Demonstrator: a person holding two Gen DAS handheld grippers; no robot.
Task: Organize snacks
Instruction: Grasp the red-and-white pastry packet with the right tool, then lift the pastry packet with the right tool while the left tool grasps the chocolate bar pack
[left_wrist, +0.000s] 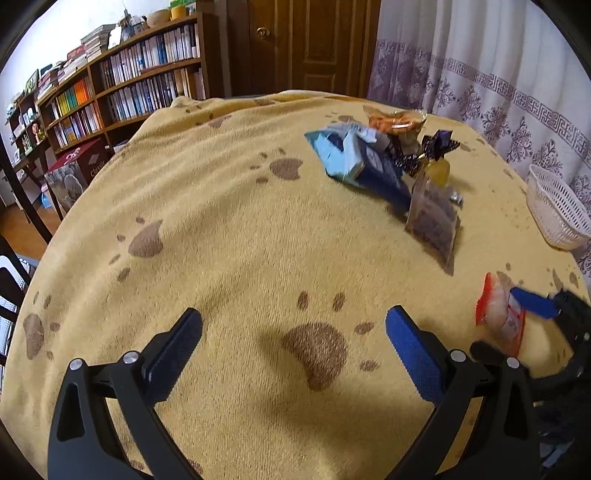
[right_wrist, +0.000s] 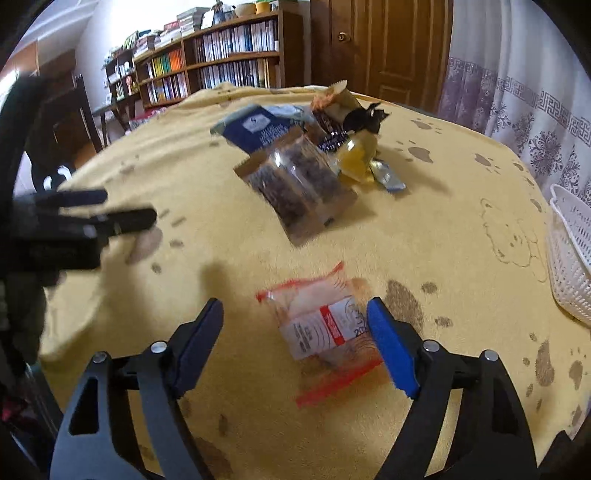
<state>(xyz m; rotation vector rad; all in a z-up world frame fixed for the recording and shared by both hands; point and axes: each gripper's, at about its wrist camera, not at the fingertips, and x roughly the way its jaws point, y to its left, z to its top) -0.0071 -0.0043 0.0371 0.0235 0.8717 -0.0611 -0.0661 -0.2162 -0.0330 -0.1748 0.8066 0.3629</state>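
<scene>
The red-edged snack packet (right_wrist: 325, 332) lies between the 2 spread fingers of the right gripper (right_wrist: 295, 325), nearer its right finger, ungripped, its long axis running near-to-far; the left gripper (left_wrist: 295, 332) gapes empty, farther off.

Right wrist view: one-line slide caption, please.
Right gripper open around a red-edged snack packet on the paw-print blanket, white basket at right.

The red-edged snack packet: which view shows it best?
The right wrist view: the red-edged snack packet lies whole between the right gripper fingers, label facing up. The left wrist view catches it only at the right edge, blurred and partly behind a blue finger.
</scene>
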